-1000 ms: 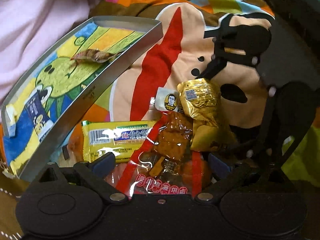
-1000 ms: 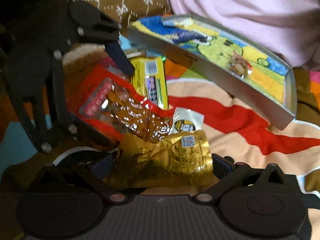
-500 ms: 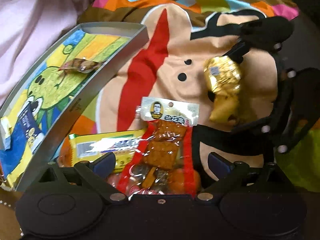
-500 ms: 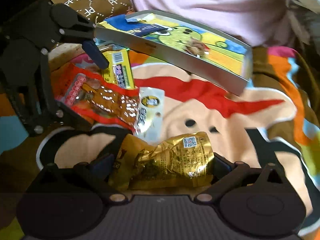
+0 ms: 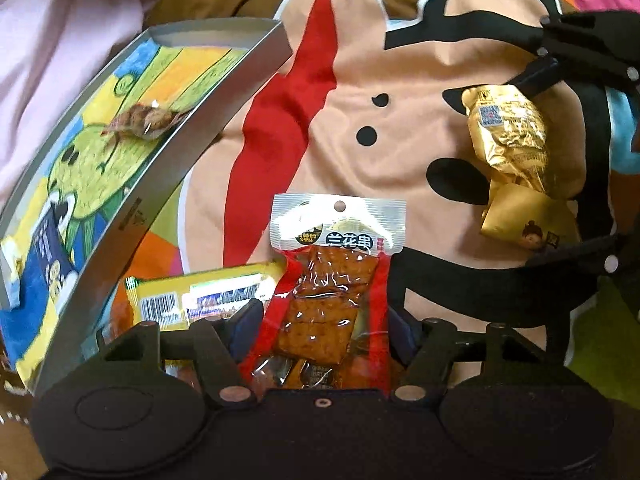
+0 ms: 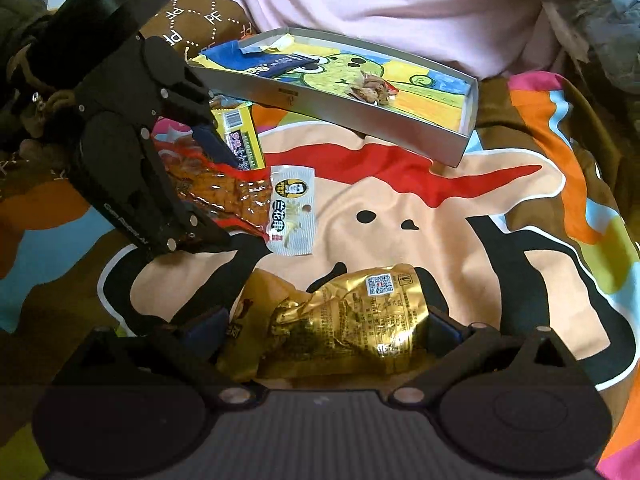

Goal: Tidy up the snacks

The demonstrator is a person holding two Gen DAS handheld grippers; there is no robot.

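Observation:
A red packet of brown tofu snack [image 5: 324,300] lies on the blanket between the fingers of my left gripper [image 5: 324,322]. Its jaws are closing, and the pads meet the packet's two long edges. A yellow packet [image 5: 200,296] lies just left of it, partly under the left finger. My right gripper [image 6: 324,328] is shut on a crumpled gold packet [image 6: 344,316] and holds it off to the right of the pile, above the blanket. The silver tray [image 5: 224,92] with a cartoon print stands at the left and holds a small brown snack [image 5: 144,126] and a blue packet [image 5: 52,256].
Everything rests on a soft colourful blanket [image 5: 400,120] with a cartoon face. Pink cloth [image 6: 400,0] lies behind the tray [image 6: 360,108], and a brown patterned cushion [image 6: 200,20] sits at the back left. Grey fabric is bunched at the far right.
The right gripper has carried the gold packet off the pile to the right, uncovering the red packet's white top. The left jaws have narrowed onto the red packet.

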